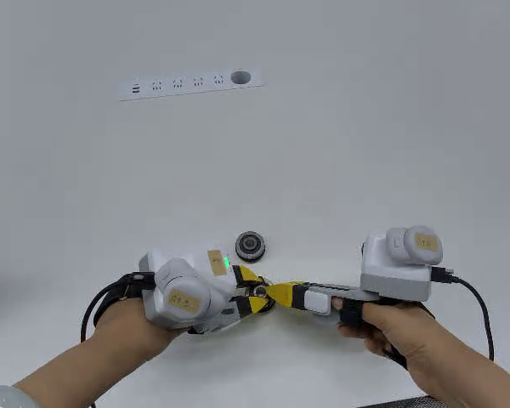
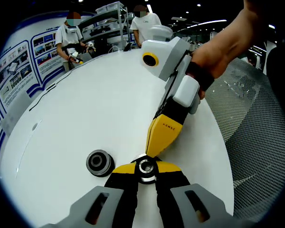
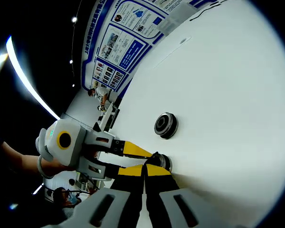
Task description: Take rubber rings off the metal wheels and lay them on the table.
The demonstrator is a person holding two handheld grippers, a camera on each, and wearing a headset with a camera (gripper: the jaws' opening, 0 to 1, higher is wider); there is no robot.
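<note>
One metal wheel point(image 2: 146, 166) is clamped in the left gripper point(image 1: 253, 290) and met at its rim by the right gripper point(image 3: 145, 170), jaws pressed together, while the second wheel point(image 1: 251, 246) is left with its rubber ring point(image 2: 89, 163) on, so both removals are judged outstanding.

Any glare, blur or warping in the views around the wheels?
Head view: soft, even light, table washed out, faint shadows. Left gripper view: fisheye bending, held wheel sharp. Right gripper view: rolled, strip light flaring at left, loose wheel sharp.

A wheel point(image 2: 146, 167) sits between the left gripper's point(image 1: 255, 291) jaws, the right gripper point(image 1: 280, 294) meeting it from 3 o'clock — a second wheel point(image 1: 251, 246) lies on the table point(image 1: 391, 153) near at 12 o'clock, a power strip point(image 1: 189, 83) well beyond.
</note>
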